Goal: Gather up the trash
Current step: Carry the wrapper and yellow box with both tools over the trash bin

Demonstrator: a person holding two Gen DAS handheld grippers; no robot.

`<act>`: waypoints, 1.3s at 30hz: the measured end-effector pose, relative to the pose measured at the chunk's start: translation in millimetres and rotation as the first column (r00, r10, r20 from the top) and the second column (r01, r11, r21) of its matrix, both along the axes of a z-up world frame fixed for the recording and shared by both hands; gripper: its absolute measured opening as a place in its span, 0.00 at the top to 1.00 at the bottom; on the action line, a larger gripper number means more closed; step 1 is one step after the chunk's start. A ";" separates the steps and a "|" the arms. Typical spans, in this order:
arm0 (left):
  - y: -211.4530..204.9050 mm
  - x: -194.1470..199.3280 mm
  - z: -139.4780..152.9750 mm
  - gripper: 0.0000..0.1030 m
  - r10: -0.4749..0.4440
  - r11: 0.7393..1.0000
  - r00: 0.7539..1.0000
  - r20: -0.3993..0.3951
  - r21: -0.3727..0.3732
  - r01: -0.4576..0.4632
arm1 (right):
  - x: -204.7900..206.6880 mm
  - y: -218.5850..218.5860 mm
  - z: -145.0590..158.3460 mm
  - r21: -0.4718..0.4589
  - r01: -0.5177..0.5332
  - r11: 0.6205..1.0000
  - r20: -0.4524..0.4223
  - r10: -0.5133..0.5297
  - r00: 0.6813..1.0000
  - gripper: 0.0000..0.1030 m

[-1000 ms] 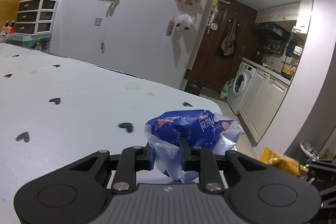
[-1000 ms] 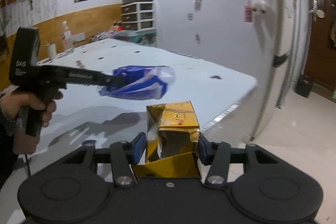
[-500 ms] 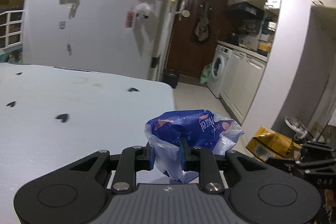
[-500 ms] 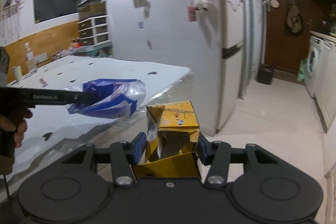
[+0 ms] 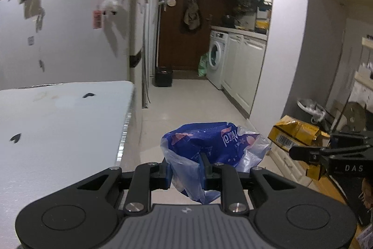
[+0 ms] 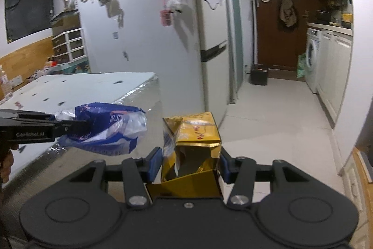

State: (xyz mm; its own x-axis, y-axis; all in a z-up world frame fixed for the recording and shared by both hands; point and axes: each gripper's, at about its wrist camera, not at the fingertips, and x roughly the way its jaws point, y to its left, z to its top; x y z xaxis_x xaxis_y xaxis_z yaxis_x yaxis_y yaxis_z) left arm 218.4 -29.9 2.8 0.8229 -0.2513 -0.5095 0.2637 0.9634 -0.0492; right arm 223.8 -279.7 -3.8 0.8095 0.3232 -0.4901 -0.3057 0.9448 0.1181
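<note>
Off the table's point(image 5: 58, 123) end, over the pale floor: left gripper point(image 5: 185, 173) pinches a crumpled blue plastic bag point(image 5: 209, 144), its pads pressed tight on the film. Beside it, right gripper point(image 6: 190, 163) clamps a torn yellow carton point(image 6: 193, 132) between its blue pads, open end toward the camera. Both items hang in the air, near each other, apart. Fridge point(image 6: 209, 39) and washing machine point(image 5: 215, 60) stand beyond.

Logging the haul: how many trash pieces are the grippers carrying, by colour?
Blue: 1, the wrapper in the left gripper.
Yellow: 1, the box in the right gripper.
Total: 2.
</note>
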 end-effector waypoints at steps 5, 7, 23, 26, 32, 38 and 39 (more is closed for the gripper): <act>-24.1 8.4 -10.6 0.77 -0.025 1.000 0.999 -0.025 0.003 0.025 | -0.5 -19.8 -9.7 -0.006 0.039 0.999 -0.019 -0.039 0.999 0.50; -35.4 14.6 -18.5 0.77 -0.034 0.999 0.998 -0.044 0.005 0.035 | -0.4 -27.0 -15.3 -0.011 0.049 0.999 -0.030 -0.049 0.998 0.50; -93.8 96.6 -109.1 0.77 -0.047 0.991 0.958 -0.284 0.105 0.080 | 54.7 -59.2 -95.2 -0.027 0.087 0.996 -0.244 -0.091 0.966 0.50; -96.3 110.9 -133.4 0.77 -0.048 0.987 0.941 -0.335 0.131 0.097 | 69.1 -61.2 -114.6 -0.037 0.097 0.995 -0.299 -0.103 0.949 0.50; -104.1 137.8 -174.2 0.77 -0.084 0.968 0.895 -0.439 0.178 0.178 | 93.4 -59.9 -146.8 -0.060 0.125 0.990 -0.374 -0.138 0.917 0.50; -106.4 156.2 -216.8 0.76 -0.119 0.947 0.837 -0.535 0.193 0.258 | 116.6 -52.4 -178.4 -0.032 0.126 0.992 -0.466 -0.126 0.876 0.50; -106.7 158.1 -225.9 0.76 -0.121 0.942 0.821 -0.557 0.197 0.272 | 120.0 -51.0 -181.6 -0.030 0.128 0.991 -0.475 -0.126 0.871 0.50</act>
